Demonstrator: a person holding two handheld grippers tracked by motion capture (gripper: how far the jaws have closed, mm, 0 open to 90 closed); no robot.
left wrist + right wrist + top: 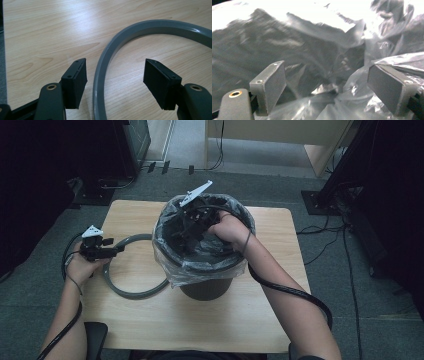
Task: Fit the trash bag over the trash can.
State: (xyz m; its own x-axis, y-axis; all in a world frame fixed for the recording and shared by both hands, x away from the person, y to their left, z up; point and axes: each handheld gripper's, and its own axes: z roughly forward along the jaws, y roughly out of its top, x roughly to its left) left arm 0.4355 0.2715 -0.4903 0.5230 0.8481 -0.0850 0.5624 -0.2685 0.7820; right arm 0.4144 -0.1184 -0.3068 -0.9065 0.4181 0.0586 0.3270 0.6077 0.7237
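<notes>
Wood-topped table [150, 320] carries a dark bin [205, 287] lined with a clear-grey plastic bag [172, 272] whose edge is folded out over the rim, and a grey ring [131, 293] lying flat just to the bin's left, partly tucked behind it in the high view. Seen from above, the left gripper [119, 249] sits low over the near-left arc of that ring, held by the left hand [82, 266] at the table's left edge. Its own view shows the 2 black jaws standing wide apart, with the curved band of the ring [100, 75] running up between them; the band passes close by the left pad [78, 80] and well clear of the other, and neither pad presses on it. The right gripper [187, 227] is down inside the mouth of the bin, the right hand [227, 229] resting at the rim, with the white plate on the tool's top sticking up above the bag. From the right gripper view, its 2 jaws are spread apart over crumpled, shiny bag film [317, 60]; folds of film lie between and beneath the pads [273, 82], but nothing is pinched.
</notes>
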